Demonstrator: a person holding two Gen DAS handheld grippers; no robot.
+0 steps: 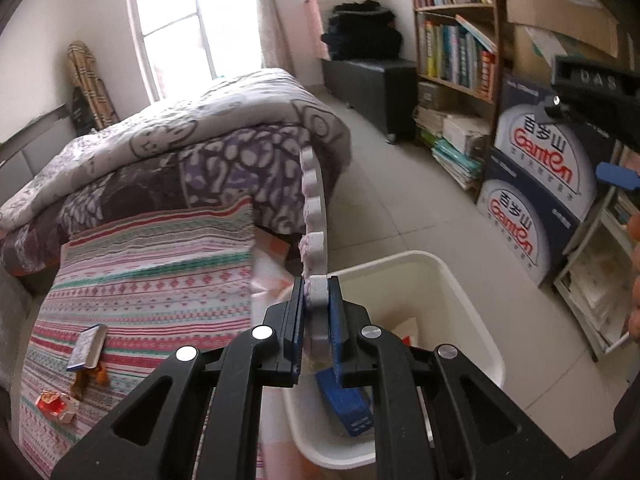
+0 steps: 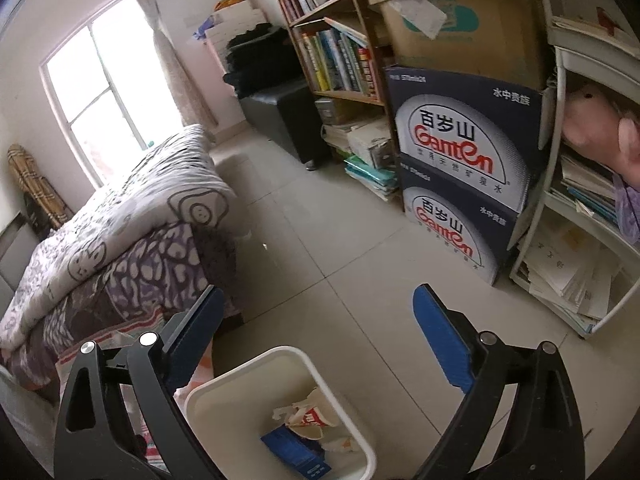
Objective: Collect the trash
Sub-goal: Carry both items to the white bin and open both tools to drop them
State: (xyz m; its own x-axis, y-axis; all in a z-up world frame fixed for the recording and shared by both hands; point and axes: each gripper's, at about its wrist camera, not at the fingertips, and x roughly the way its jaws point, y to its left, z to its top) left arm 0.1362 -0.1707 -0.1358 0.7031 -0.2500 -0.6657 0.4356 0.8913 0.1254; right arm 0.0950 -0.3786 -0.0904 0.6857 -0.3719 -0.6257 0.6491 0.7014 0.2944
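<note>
The left gripper [image 1: 316,308] is clamped on the near end of a pale foam strip [image 1: 315,216] with a notched edge, which rises upright from the jaws and curves toward the far side. It is held over the left rim of a white bin [image 1: 472,292] standing on the tiled floor just right of the bed [image 1: 160,240]. Inside the bin lie a blue box [image 2: 296,452] and a crumpled paper cup [image 2: 312,416]. On the striped bedspread at near left lie a small flat packet [image 1: 88,346], a brown scrap [image 1: 86,380] and a red-and-white wrapper [image 1: 56,404]. The right gripper [image 2: 316,336] hangs wide and holds nothing above the bin. Two dark blue cartons [image 2: 460,168] are stacked at right beside a bookshelf [image 2: 340,52].
</note>
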